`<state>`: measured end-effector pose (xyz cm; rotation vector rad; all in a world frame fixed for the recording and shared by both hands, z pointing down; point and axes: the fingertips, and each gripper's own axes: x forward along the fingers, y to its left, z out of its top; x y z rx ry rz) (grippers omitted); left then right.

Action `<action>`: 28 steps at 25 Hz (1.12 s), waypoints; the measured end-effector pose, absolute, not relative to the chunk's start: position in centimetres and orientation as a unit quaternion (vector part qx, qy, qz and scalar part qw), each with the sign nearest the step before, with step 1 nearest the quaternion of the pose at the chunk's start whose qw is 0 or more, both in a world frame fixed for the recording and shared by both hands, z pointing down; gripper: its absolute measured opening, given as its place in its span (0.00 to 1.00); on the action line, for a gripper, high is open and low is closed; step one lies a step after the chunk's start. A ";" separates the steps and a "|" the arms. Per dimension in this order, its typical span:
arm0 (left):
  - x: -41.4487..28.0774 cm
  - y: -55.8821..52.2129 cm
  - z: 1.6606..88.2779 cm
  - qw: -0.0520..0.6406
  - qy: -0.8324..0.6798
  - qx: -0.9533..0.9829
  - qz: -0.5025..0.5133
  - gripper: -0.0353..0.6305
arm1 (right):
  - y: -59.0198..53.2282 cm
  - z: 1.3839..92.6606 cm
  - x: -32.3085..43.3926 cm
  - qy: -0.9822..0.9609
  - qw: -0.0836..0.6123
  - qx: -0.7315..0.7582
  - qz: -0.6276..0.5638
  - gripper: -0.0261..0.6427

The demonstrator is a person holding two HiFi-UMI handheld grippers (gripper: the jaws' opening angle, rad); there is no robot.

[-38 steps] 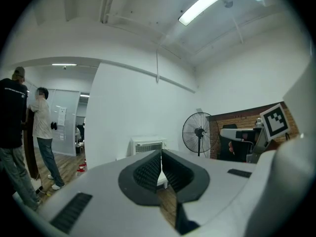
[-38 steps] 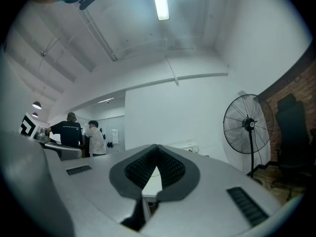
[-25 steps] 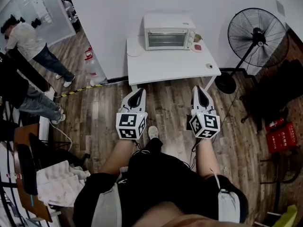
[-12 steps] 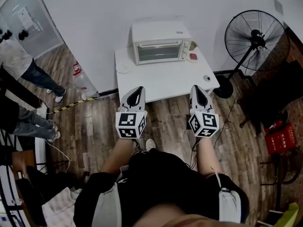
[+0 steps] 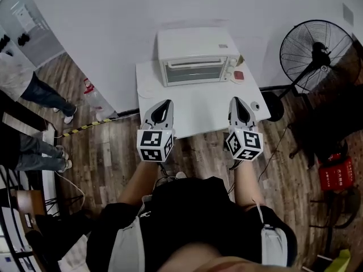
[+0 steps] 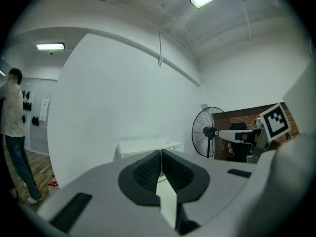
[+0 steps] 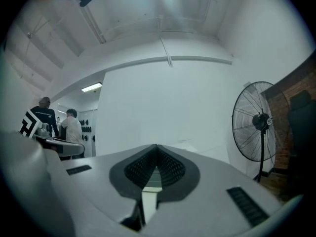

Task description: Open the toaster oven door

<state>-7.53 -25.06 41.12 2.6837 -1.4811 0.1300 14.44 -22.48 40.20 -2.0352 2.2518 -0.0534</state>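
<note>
A: L gripper (image 5: 165, 102) first. Jaws?

B: Clenched, pads together, nothing between them. Its own view shows the same (image 6: 160, 166). It hangs over the near-left part of the table (image 5: 198, 111), tips pointing at the wall.

A: And the toaster oven (image 5: 195, 55)?

B: At the back of the table, against the wall, ahead of both grippers and apart from them. Door (image 5: 195, 73) is closed and faces the person. Long axis runs L to R, i.e. across the line of the jaws. In the L gripper view the oven (image 6: 148, 144) sits just above the tips, straight ahead.

A: R gripper (image 5: 237, 100)?

B: Also clenched and empty (image 7: 156, 163). It's in line w/ the oven's right end, by the controls, not the door.

A: Which is nearer?

B: About level in reach, I'd say. The L one is a bit closer to the door's middle. Either must open its jaws and go fwd to the door's top edge.

A: Anything further right?

B: A fan (image 5: 317, 52) on the floor, well clear.
</note>
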 end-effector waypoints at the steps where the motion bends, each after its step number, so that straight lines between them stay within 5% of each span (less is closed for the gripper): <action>1: -7.4 -25.7 41.2 0.040 -0.484 0.873 0.043 0.08 | -23.1 40.4 14.6 0.742 0.051 -0.668 -0.020 0.04; 11: -4.4 -29.0 41.1 0.045 -0.500 0.864 0.045 0.08 | -28.7 41.0 18.3 0.746 0.036 -0.664 -0.032 0.04; 13: -4.1 -29.6 41.1 0.046 -0.504 0.862 0.042 0.08 | -30.1 41.0 18.8 0.749 0.042 -0.660 -0.037 0.17; 16: -3.8 -30.2 41.3 0.046 -0.513 0.856 0.043 0.08 | -32.2 41.9 19.4 0.754 0.026 -0.654 -0.055 0.22; 28: -5.7 -31.2 41.6 0.049 -0.558 0.827 0.047 0.08 | -41.6 44.0 20.4 0.757 -0.025 -0.643 -0.112 0.21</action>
